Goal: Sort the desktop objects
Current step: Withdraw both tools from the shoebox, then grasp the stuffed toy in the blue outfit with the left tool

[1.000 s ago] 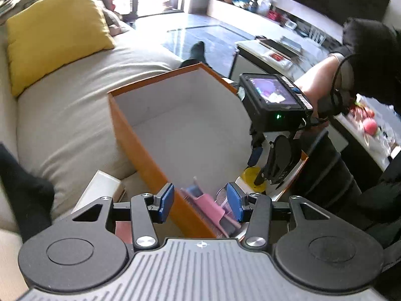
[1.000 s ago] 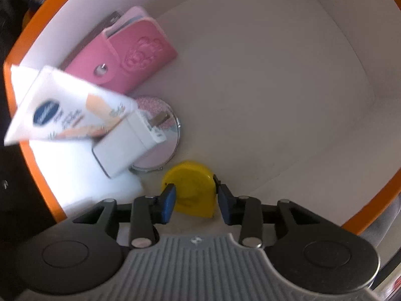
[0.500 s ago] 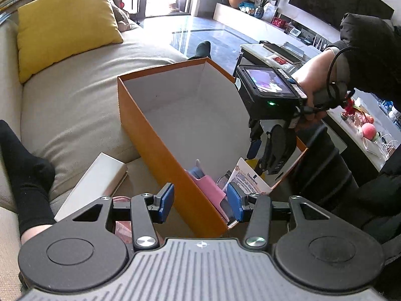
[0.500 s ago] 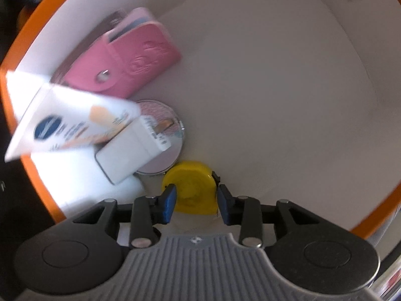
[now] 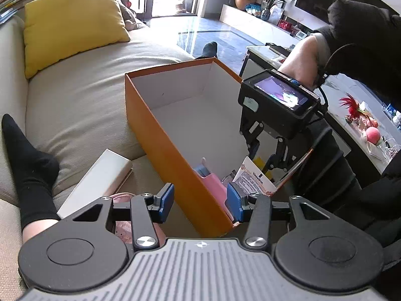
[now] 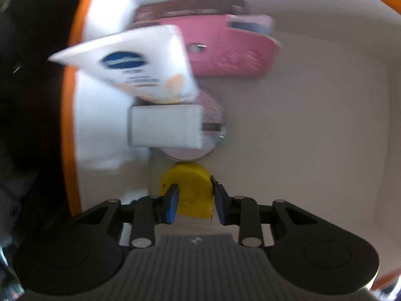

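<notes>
An orange box (image 5: 160,135) with white inside walls stands on the sofa. My right gripper (image 6: 194,202) reaches down into its near end, jaws closing. A yellow disc (image 6: 190,183) lies on the box floor just beyond the fingertips, wider than the gap, and the pads do not press on it. Behind it lie a round mirror (image 6: 213,115), a white charger (image 6: 163,128), a white Vaseline tube (image 6: 140,67) and a pink wallet (image 6: 233,52). My left gripper (image 5: 200,202) hangs open over the box's near corner, holding nothing. From there I see the right gripper (image 5: 262,156) in the box.
The box sits on a beige sofa (image 5: 82,95) with a yellow cushion (image 5: 70,17) at the back. A flat white box (image 5: 97,180) lies left of the orange box, by a person's leg in a black sock (image 5: 27,165). A cluttered low table (image 5: 371,148) stands at right.
The right gripper has rolled, so the box contents appear turned clockwise, and its jaws have narrowed. The left gripper has drawn back a little from the box.
</notes>
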Motion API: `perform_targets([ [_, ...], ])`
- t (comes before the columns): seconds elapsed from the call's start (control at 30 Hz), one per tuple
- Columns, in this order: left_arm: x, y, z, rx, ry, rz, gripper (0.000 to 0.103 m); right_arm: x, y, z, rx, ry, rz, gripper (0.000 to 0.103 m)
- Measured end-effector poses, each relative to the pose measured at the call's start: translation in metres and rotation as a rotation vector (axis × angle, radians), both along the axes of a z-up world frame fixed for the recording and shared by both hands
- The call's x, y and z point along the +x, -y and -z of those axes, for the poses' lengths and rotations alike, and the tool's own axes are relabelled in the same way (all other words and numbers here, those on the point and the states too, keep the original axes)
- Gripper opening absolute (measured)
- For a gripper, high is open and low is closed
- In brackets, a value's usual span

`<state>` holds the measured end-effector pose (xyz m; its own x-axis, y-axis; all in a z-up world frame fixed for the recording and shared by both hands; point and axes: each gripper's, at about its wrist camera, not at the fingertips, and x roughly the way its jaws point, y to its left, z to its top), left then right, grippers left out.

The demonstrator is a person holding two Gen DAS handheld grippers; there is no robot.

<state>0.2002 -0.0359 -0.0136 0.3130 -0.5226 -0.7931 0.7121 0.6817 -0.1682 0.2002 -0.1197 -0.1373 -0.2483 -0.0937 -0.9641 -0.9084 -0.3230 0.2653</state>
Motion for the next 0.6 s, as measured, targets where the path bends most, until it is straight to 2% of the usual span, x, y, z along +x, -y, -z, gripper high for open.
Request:
perform_targets([
  [0.13,0.001,-0.002,0.001,0.004,-0.003,-0.014,0.055,-0.013,-0.007,-0.002,0.006,-0.029,-0.144,0.025],
  [0.23,0.002,-0.005,0.001,0.002,-0.004,-0.025,0.055,-0.011,-0.017,-0.001,-0.017,-0.04,-0.146,0.025],
  [0.33,0.001,-0.007,0.001,0.003,-0.005,-0.031,0.055,-0.008,-0.023,-0.002,-0.026,-0.045,-0.117,0.026],
  [0.43,-0.001,-0.012,-0.002,0.007,0.006,-0.049,0.055,-0.002,-0.023,-0.006,-0.022,-0.012,-0.07,0.026],
  [0.5,-0.004,-0.019,-0.006,0.004,0.013,-0.067,0.055,0.004,-0.022,-0.014,0.001,0.013,0.001,0.026],
  [0.6,-0.009,-0.033,-0.014,0.023,0.027,-0.128,0.055,0.015,-0.019,-0.038,0.091,0.064,0.137,0.026],
])
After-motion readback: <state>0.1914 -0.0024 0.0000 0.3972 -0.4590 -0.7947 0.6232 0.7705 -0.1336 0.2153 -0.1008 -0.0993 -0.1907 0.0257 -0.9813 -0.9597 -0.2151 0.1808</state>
